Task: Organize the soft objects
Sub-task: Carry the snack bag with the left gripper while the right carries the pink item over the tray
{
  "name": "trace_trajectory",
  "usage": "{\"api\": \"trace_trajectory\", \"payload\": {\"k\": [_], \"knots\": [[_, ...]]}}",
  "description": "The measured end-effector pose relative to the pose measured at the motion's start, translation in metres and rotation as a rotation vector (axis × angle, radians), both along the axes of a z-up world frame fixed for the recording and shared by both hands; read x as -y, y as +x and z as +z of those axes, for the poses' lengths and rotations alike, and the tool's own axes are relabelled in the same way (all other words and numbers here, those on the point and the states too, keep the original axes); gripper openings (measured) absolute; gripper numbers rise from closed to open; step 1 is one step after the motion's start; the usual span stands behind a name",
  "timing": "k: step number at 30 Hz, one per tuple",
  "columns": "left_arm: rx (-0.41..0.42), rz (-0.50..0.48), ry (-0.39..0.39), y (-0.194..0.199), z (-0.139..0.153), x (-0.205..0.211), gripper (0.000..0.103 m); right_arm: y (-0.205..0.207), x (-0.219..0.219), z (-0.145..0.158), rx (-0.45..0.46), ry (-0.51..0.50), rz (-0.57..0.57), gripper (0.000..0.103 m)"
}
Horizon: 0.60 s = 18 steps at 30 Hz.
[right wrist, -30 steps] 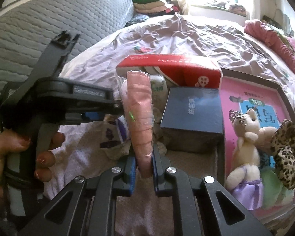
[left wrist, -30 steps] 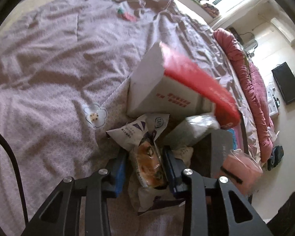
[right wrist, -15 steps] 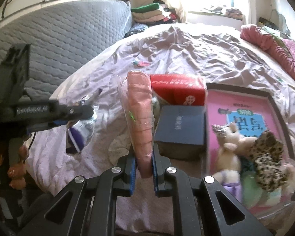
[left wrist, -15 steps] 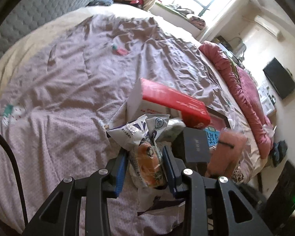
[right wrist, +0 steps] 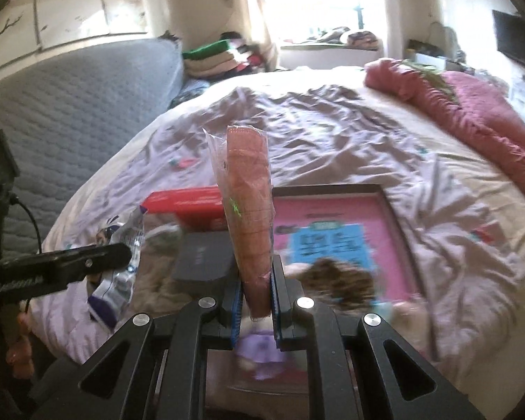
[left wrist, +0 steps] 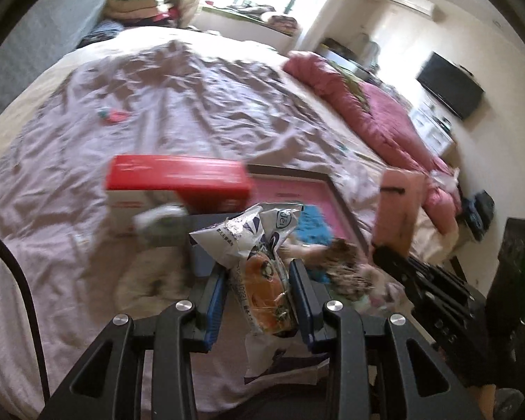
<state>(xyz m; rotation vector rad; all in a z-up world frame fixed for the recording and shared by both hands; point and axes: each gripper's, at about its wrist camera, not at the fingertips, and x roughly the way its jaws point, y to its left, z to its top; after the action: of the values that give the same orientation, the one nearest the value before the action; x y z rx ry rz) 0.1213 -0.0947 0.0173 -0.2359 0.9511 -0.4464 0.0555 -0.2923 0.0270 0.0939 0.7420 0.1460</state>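
In the left wrist view the left gripper (left wrist: 260,292) sits at the bottom centre, its blue pads clamped on a crinkled snack bag (left wrist: 262,273) with an orange picture on it; the bag's silvery top sticks up above the fingers. Behind it, mid-frame, a red and white box (left wrist: 178,183) lies on the wrinkled mauve bedsheet (left wrist: 192,105), just beside a pink framed board (left wrist: 290,192); a leopard-print soft toy (left wrist: 346,262) lies on the board's near end, blurred. At the right edge of the frame the right gripper (right wrist: 256,301) shows, holding a pink cloth pack (left wrist: 397,206) upright.

In the right wrist view its fingers are pressed tight on the base of that pack (right wrist: 250,210), which stands in clear wrap at the frame's centre; a dark box (right wrist: 204,259) lies left of it; a rolled pink quilt (right wrist: 472,105) runs along the upper right.
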Motion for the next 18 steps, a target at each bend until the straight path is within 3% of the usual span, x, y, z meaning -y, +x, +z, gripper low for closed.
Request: {"api": "trace_trajectory", "payload": {"k": [8,18], "knots": [[-0.021,-0.109,0.022,-0.001,-0.005,0.068,0.036,-0.008,0.047,-0.006,-0.018,-0.007,-0.079,0.013],[-0.045,-0.153,0.088,0.012,-0.023,0.11,0.036,-0.008,0.07,-0.019,-0.04,0.038,-0.101,0.014]]}}
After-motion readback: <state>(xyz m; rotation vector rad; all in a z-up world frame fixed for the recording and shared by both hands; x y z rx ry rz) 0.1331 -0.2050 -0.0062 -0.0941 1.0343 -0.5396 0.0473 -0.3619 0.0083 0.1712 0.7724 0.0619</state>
